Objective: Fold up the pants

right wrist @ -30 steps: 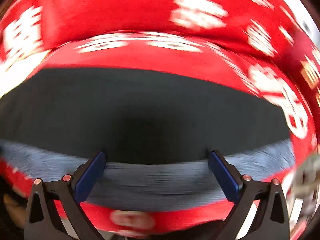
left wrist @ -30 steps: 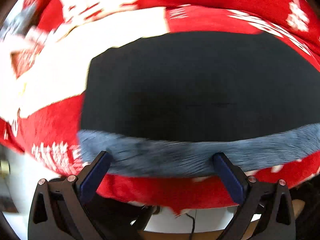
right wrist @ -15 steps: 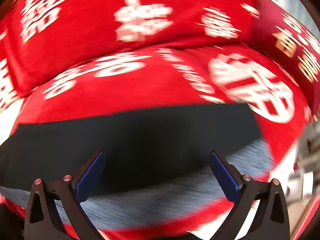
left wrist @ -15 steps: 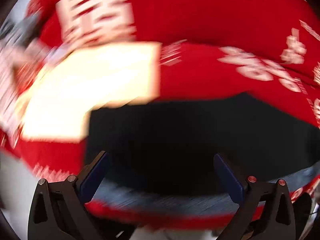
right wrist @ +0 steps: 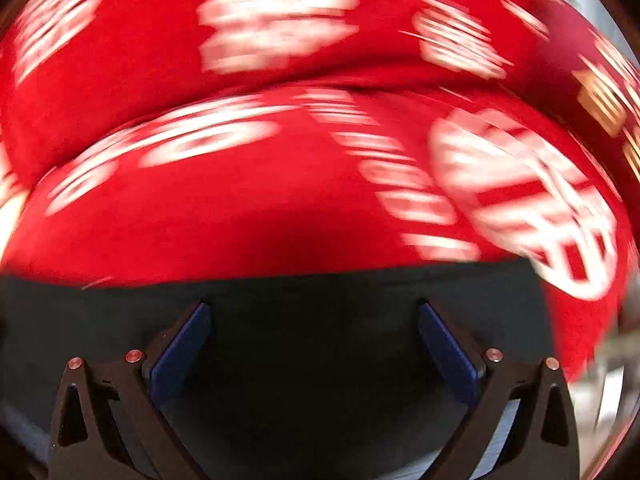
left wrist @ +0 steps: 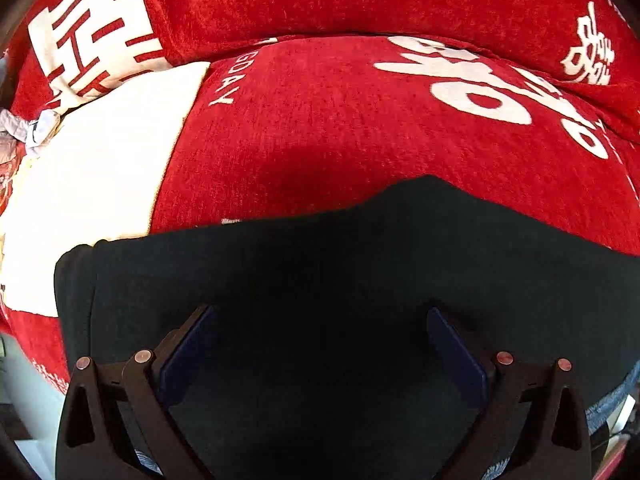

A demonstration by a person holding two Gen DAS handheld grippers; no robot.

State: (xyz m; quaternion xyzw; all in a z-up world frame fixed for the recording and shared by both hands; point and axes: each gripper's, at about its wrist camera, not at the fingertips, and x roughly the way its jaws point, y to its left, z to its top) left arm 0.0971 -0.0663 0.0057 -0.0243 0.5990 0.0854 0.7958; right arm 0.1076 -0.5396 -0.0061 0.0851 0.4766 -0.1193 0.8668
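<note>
The black pants (left wrist: pixel 320 264) lie flat on a red blanket (left wrist: pixel 340 120) with white lettering. They fill the lower half of the left wrist view and also of the right wrist view (right wrist: pixel 280 320). A grey-blue fuzzy band (left wrist: pixel 612 400) shows along their near edge. My left gripper (left wrist: pixel 320 320) is open, right over the pants, with nothing between its blue pads. My right gripper (right wrist: pixel 314 316) is open too, over the pants near their right end. The right wrist view is motion-blurred.
A white panel (left wrist: pixel 88 184) of the blanket lies left of the pants. Crumpled light cloth (left wrist: pixel 16 136) sits at the far left edge. The blanket's back fold (left wrist: pixel 360 0) rises behind. The bed edge and pale floor (right wrist: pixel 612 392) show at the right.
Both open grippers have moved forward over the pants. The grey-blue band has slid down out of the middle of both views, and the pants' far edge now sits lower.
</note>
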